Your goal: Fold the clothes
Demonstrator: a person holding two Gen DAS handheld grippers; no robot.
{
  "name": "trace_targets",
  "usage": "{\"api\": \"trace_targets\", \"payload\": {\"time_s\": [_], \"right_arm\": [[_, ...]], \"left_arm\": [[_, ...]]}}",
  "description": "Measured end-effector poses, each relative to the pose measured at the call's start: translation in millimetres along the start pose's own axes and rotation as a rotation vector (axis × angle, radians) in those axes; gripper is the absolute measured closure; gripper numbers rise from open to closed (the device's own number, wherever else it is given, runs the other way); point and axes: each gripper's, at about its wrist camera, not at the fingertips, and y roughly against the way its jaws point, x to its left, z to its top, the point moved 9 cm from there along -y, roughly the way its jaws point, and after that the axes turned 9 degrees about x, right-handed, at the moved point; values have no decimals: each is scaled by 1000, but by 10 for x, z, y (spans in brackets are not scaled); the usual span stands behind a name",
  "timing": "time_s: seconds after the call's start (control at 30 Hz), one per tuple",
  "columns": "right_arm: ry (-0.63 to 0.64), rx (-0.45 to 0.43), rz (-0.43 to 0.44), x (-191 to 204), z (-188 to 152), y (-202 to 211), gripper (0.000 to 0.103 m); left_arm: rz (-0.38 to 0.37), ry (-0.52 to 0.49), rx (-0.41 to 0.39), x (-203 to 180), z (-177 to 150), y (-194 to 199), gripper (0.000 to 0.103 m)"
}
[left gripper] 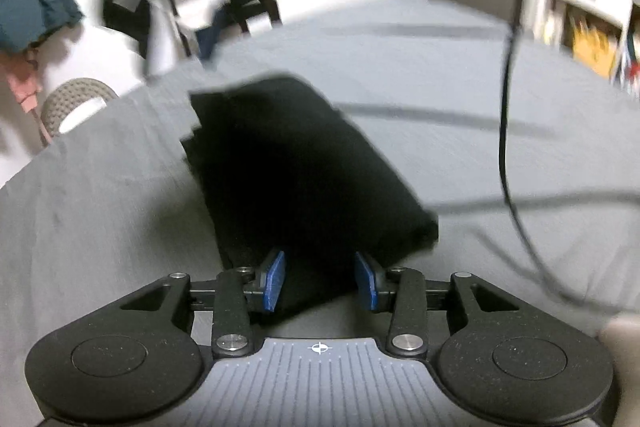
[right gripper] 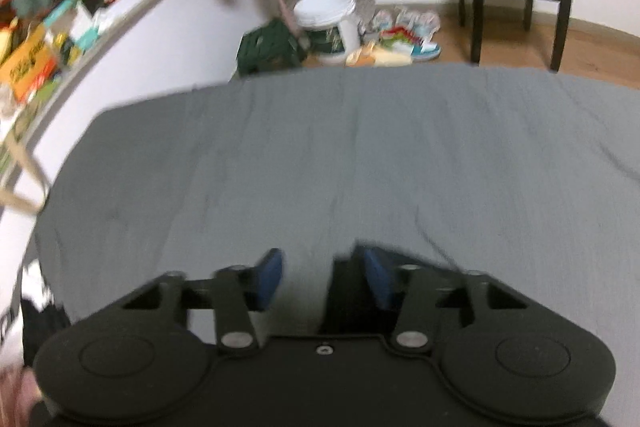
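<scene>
Black garment [left gripper: 304,167], already a compact rectangular bundle, lies on the grey bedsheet [left gripper: 100,187] straight ahead of your left tongs [left gripper: 320,281]. Its near edge sits between the blue pads [left gripper: 274,279], which are spread wide and not pinching. Right tongs [right gripper: 320,279] are also wide, over bare sheet, with something dark by the right pad, too blurred to name. The scene fits either a final fold about to be gripped or a finished bundle just let go, so I can't call the step. If you grip, take all layers at the near edge, keep the stack square and avoid the black cable [left gripper: 506,107] to the right of the tongs.
</scene>
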Motion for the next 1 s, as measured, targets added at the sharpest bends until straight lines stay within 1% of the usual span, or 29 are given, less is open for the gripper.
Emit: {"api": "trace_targets", "payload": {"time_s": [0.03,0.1,0.13,0.23,0.3,0.33,0.43,0.47,0.5,0.53,0.57,0.63,0.67,0.7,0.73,0.77,0.8,0.83,0.9,0.93,1.0], "right_arm": [[13,28,-5,-29,-57,-67,77],[12,74,-19,-85,-155,-229,77],[6,93,-23,-112,-196,-316,78],[-11,130,-30,-151,-254,-607,78],[2,130,-43,-137,-281,-735,78],[3,124,-36,-129,-276,-701,78],[7,105,-14,-106,-258,-595,77],[13,83,9,-102,-248,-504,75],[22,49,46,-91,-229,-357,68],[22,19,64,-101,-224,-213,61],[23,-10,80,-116,-220,-69,58],[13,-56,83,-220,-236,179,49],[4,-66,65,-309,-262,249,46],[-5,-75,46,-403,-289,316,41],[-24,-70,18,-540,-339,336,39],[-48,-56,3,-677,-395,299,39],[-76,-39,7,-793,-452,269,39],[-103,-23,12,-906,-510,237,39],[-152,3,43,-1074,-638,127,39],[-175,12,73,-1133,-701,73,39],[-215,33,161,-1192,-809,-14,39]], "left_arm": [[-2,8,-8,10,5,16,63],[-7,24,-23,30,15,49,63],[-5,19,-9,31,-16,18,63],[4,-2,47,27,-131,-101,55],[11,-48,77,-31,-160,-109,46],[10,-66,80,-53,-163,-108,42],[4,-95,81,-90,-166,-63,40],[-6,-80,71,-81,-155,-15,40],[-19,-60,59,-69,-143,40,40],[-30,-30,34,-46,-125,99,40],[-28,15,-17,-23,-83,188,40],[-20,110,-131,29,7,387,40],[-19,154,-173,17,20,478,40],[-40,217,-207,11,30,542,40],[-88,299,-228,4,14,578,40],[-146,380,-219,-6,-35,572,40],[-204,460,-204,-18,-88,561,40],[-234,518,-180,-40,-157,522,40],[-282,624,-128,-89,-301,435,40],[-305,677,-101,-115,-372,393,40],[-325,747,-84,-142,-459,347,40]]}}
